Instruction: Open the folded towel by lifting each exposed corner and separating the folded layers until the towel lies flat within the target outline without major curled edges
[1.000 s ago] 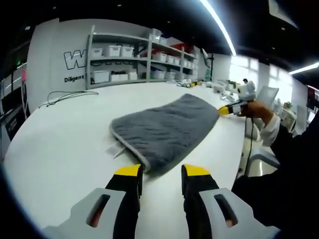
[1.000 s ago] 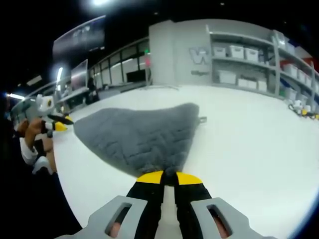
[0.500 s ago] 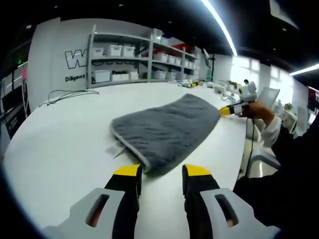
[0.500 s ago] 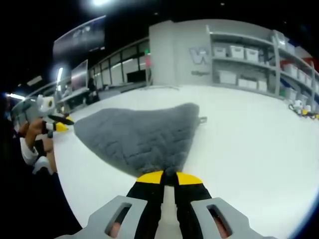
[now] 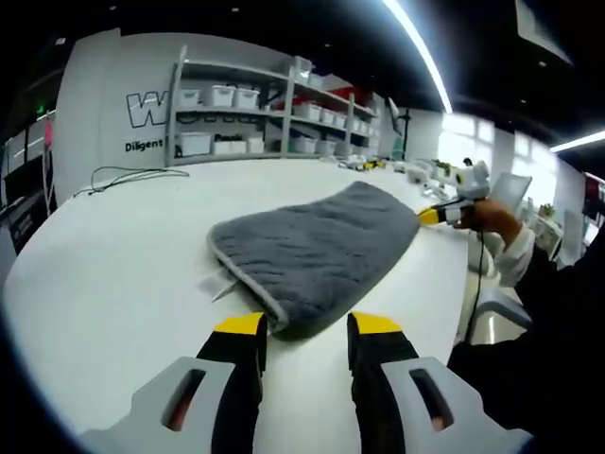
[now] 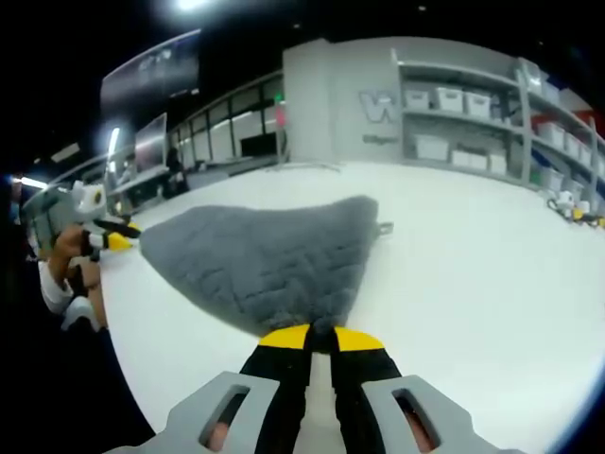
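in the left gripper view, your left hand-held gripper (image 5: 304,331) sits with its jaws apart, holding nothing, just short of the near corner of the one grey towel (image 5: 312,248), which lies folded on the white bench (image 5: 104,255). ease one jaw under the top layer only before you pinch.

in the right gripper view, your right hand-held gripper (image 6: 320,338) is pinched on the towel's (image 6: 260,253) near corner; lift it slowly. count: one towel, two grippers.
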`<move>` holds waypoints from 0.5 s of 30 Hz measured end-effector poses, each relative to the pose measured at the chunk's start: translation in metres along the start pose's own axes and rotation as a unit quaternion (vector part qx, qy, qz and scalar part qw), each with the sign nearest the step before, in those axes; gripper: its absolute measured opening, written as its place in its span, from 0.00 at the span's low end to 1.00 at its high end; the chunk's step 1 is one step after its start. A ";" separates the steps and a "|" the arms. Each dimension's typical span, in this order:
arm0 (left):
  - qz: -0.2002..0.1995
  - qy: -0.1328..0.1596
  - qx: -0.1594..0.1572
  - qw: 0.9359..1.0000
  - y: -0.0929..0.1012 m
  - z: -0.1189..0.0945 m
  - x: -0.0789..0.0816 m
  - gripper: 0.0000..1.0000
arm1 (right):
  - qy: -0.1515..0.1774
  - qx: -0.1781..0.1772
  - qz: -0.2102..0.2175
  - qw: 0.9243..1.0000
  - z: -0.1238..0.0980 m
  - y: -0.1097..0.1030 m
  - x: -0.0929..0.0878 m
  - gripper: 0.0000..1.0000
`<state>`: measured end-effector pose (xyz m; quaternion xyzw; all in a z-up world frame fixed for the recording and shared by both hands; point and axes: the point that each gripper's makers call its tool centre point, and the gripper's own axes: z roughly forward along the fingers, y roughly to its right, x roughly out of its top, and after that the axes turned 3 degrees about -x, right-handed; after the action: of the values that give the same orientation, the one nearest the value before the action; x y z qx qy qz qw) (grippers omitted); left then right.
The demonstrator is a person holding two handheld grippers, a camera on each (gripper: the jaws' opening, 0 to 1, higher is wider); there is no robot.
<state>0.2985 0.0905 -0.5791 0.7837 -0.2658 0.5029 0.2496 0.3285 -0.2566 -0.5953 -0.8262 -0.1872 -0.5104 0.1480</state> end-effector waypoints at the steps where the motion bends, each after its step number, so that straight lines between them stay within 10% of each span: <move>1: 0.005 0.003 0.000 1.000 0.000 0.001 0.000 0.33 | 0.000 0.000 0.000 1.000 0.000 0.000 0.000 0.04; 15: 0.006 0.008 0.005 1.000 0.002 0.008 -0.005 0.29 | 0.001 0.001 0.001 1.000 0.000 0.000 0.000 0.04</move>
<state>0.3006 0.0844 -0.5862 0.7795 -0.2659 0.5116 0.2448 0.3290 -0.2562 -0.5951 -0.8256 -0.1868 -0.5111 0.1493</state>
